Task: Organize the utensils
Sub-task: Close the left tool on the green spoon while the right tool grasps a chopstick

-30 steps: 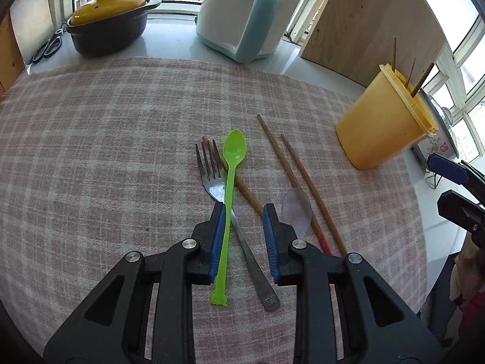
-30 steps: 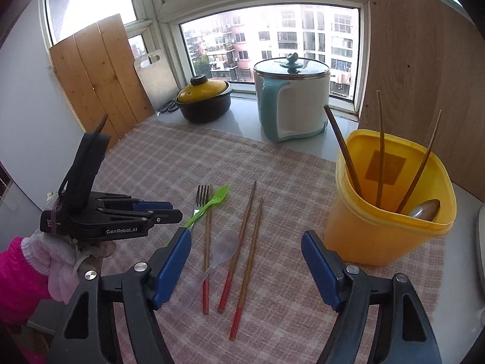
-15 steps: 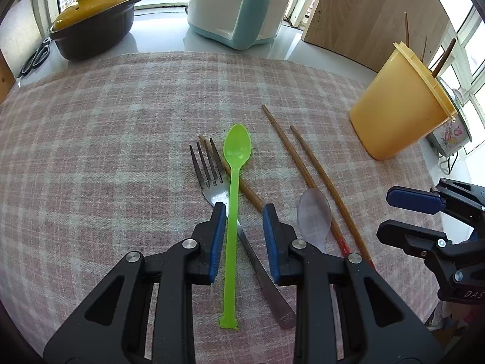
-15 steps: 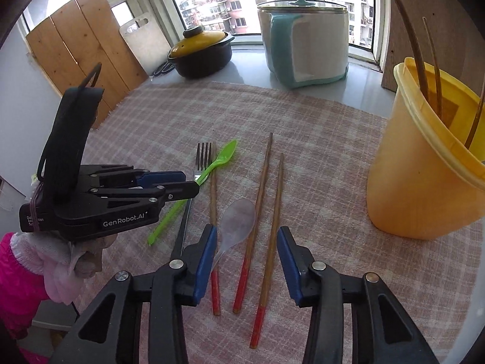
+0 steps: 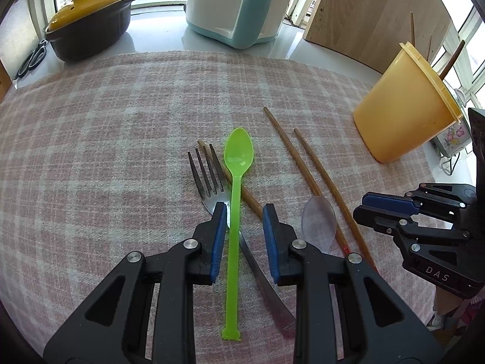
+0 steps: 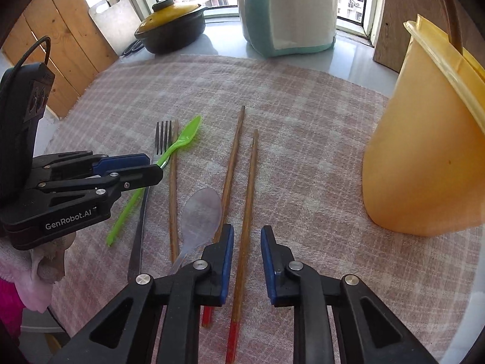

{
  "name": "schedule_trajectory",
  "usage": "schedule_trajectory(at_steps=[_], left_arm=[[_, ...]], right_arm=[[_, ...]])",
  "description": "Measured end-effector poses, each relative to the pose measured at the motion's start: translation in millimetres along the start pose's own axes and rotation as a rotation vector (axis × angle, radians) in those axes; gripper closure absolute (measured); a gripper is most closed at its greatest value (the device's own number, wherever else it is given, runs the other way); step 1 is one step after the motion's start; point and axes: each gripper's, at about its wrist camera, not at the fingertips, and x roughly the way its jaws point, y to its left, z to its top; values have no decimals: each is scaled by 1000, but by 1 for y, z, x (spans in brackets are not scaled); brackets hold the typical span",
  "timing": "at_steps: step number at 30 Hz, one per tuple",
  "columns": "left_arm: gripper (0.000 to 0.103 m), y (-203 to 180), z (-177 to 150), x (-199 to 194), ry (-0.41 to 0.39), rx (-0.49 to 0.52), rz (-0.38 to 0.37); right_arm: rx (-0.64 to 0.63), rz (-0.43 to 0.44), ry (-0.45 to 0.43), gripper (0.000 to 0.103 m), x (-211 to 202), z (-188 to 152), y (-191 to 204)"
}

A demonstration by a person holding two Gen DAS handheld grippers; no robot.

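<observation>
A green plastic spoon (image 5: 238, 157) lies on the checked cloth across a metal fork (image 5: 209, 179). My left gripper (image 5: 244, 209) points down over it, jaws apart, the spoon's handle between them close to the left pad. To the right lie a clear plastic spoon (image 6: 201, 212) and two red-tipped wooden chopsticks (image 6: 233, 157). My right gripper (image 6: 247, 229) is low over the right chopstick (image 6: 250, 182); its jaws are closing with that stick between them, and a gap shows on both sides. A third chopstick (image 6: 173, 197) lies beside the fork. The yellow container (image 6: 424, 151) holds several utensils.
The pink checked cloth (image 5: 91, 151) covers the counter. Behind it stand a black pot with a yellow lid (image 5: 88, 21), a white and teal pot (image 5: 233, 3), scissors (image 5: 31, 57) and a wooden board (image 5: 363, 15). A pink sleeve (image 6: 9, 297) shows behind the left gripper.
My right gripper has sunk towards the cloth and its jaws have narrowed from wide to close around one chopstick. The left gripper has come slightly lower over the green spoon.
</observation>
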Motion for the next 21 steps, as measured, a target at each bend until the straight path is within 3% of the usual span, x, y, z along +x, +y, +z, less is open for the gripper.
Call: schedule_trajectory(at_steps=[14,21], left_arm=[[83,-3,10,16,20,17,29],[96,-3,13,18,12,26,37]], right_arm=[[-25,-26,40,90,23,16,3],[-87,-77,57,97,28,23,13]])
